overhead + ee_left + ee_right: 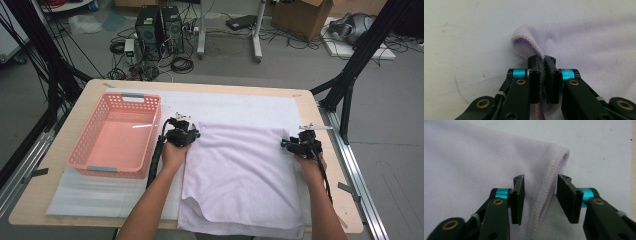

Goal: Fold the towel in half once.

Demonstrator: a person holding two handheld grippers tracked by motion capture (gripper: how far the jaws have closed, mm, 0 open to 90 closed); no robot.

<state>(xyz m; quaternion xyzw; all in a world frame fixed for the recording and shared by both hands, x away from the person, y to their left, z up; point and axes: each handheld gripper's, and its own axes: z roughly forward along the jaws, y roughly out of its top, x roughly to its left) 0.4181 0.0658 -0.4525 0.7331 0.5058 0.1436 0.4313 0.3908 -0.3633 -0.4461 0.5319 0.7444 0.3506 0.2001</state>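
At table centre lies a lilac towel (240, 170): the left gripper (543, 75) pinches its far-left corner, while the right gripper (540, 197) straddles the far-right hem unclamped, apparently readying a fold.

Pale lilac towel (240, 170) is showing plain, no pattern, with a matching stitched hem in the right gripper view. Centre left, a salmon-pink basket (114, 137) is carrying grey handle strips and a latticed wall. White sheet (225, 106) is lying over a light wood table (65, 135). Both black grippers, left gripper (543, 75) and right gripper (540, 195), are flashing turquoise bands and brass rivets.
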